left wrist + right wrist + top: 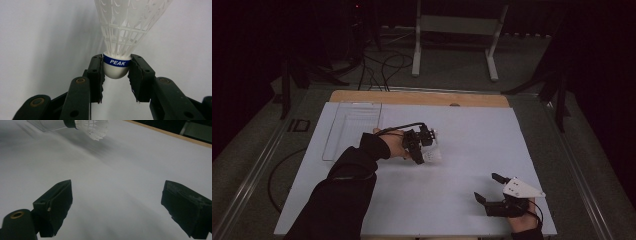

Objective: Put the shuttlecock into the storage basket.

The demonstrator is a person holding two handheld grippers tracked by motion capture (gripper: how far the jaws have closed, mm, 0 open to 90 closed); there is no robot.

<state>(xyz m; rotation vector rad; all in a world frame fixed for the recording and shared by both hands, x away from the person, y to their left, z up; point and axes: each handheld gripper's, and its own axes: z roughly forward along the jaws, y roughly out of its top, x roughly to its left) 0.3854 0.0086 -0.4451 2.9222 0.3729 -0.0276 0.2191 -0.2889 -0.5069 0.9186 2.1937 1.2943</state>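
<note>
Black pads of the left hand-held gripper are clamped on the white cork of a shuttlecock, at its blue "PEAK" band, skirt fanning away from the jaws. It is held near the middle of the white worktop. Near right, the right hand-held gripper has its jaws spread apart with nothing between them. A clear tray lies far left.

The left gripper has its two black jaws closed on the rounded white cork of a shuttlecock, one pad pressing each side. A blue band reading PEAK circles the cork just above the pads. The white mesh skirt fans out away from the jaws, over the pale worktop.
</note>
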